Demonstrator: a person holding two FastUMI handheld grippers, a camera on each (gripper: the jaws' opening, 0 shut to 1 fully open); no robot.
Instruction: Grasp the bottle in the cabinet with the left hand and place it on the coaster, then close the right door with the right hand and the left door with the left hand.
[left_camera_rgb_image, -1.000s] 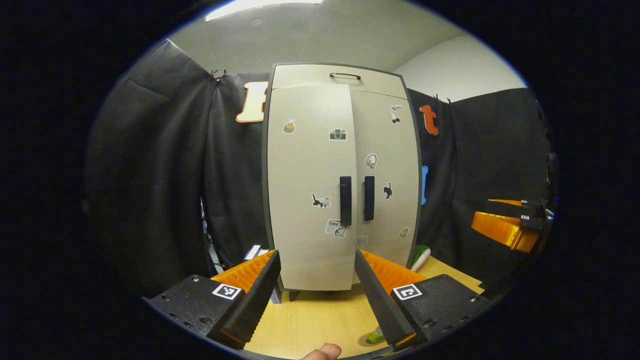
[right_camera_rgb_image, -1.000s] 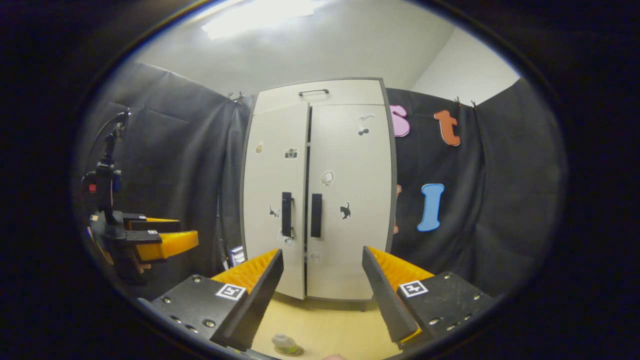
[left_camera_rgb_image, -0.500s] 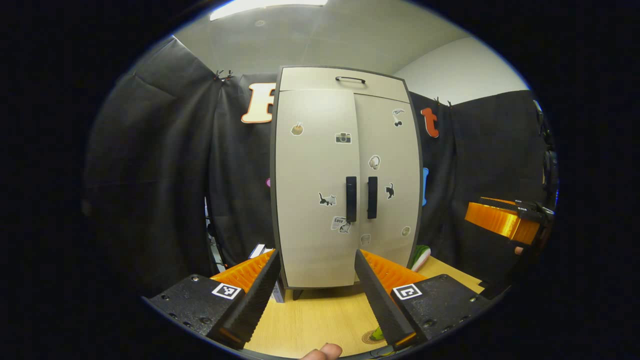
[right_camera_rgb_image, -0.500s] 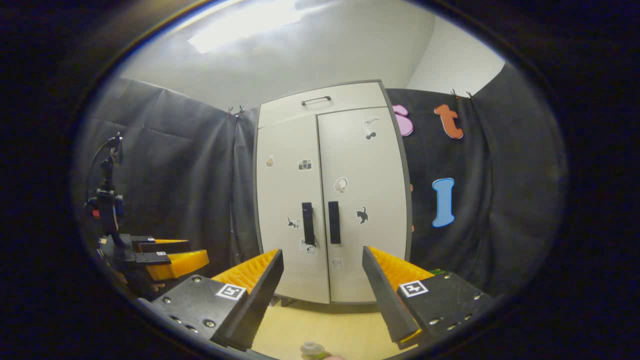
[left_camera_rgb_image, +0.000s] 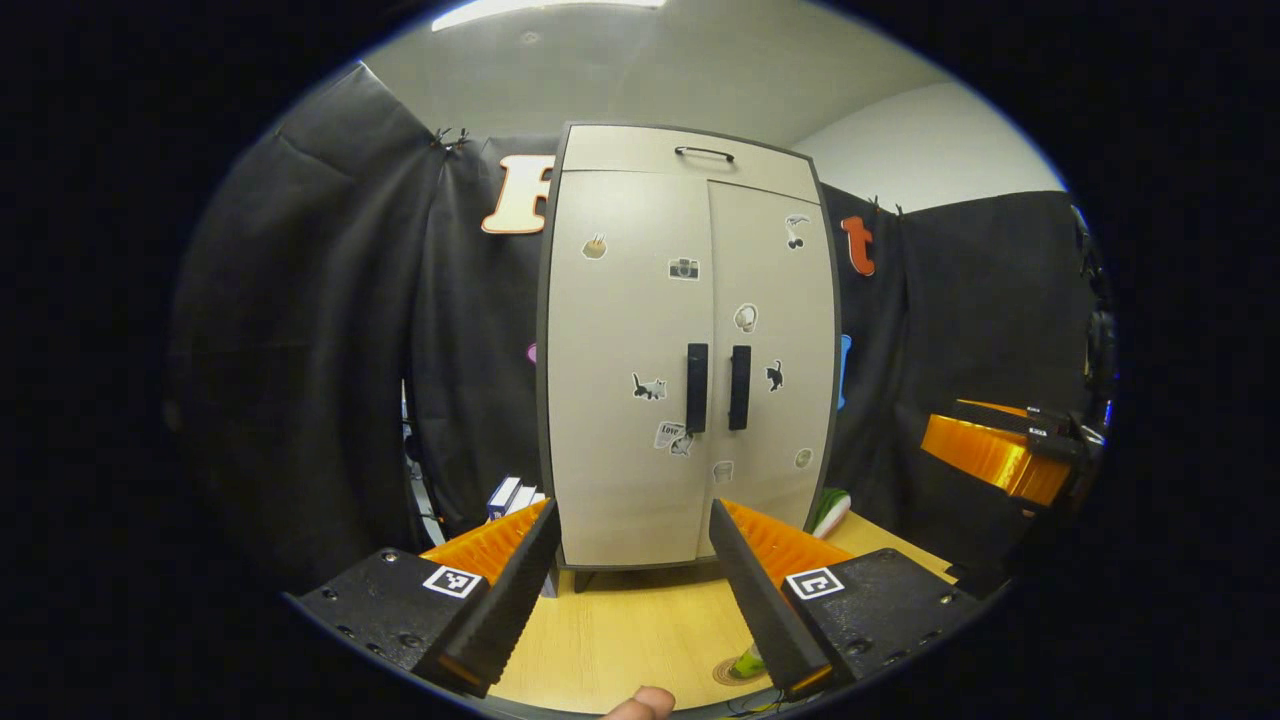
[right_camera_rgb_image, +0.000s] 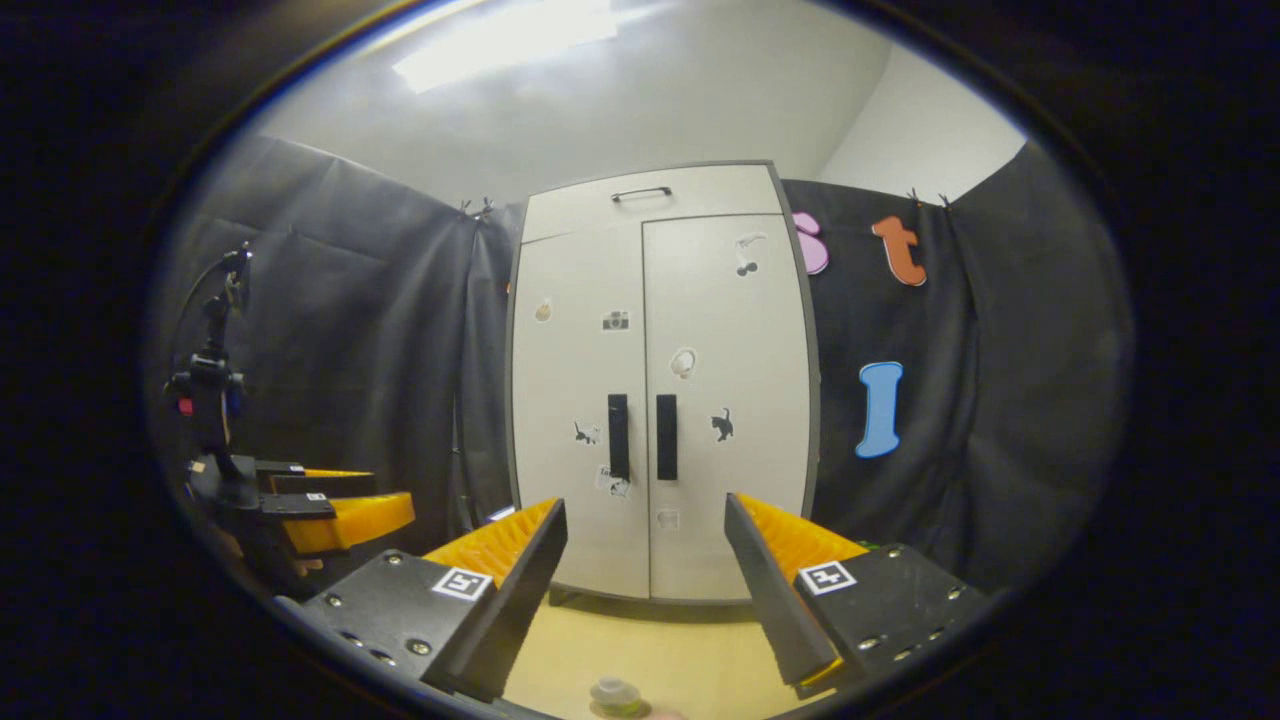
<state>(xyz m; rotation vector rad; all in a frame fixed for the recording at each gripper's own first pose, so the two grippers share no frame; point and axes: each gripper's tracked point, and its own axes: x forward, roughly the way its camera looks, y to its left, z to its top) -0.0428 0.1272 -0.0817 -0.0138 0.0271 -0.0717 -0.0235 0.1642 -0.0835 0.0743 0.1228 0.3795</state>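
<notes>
Left gripper (left_camera_rgb_image: 630, 590) and right gripper (right_camera_rgb_image: 645, 590), both spread wide and empty, face the tall beige two-door cabinet (left_camera_rgb_image: 690, 350) with doors shut. The small green-and-clear bottle (right_camera_rgb_image: 615, 695) stands on the round coaster (left_camera_rgb_image: 738, 672) on the light wooden table (left_camera_rgb_image: 640, 630).

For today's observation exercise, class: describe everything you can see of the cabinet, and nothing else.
The cabinet is tall and pale beige with a dark frame, standing upright on short feet on the wooden table against the black cloth. Both doors are shut, meeting flush at the middle, each with a black vertical handle beside the seam. Small stickers dot the doors, among them a camera and cats. Above sits a drawer front with a thin dark handle. Neither gripper touches it.
</notes>
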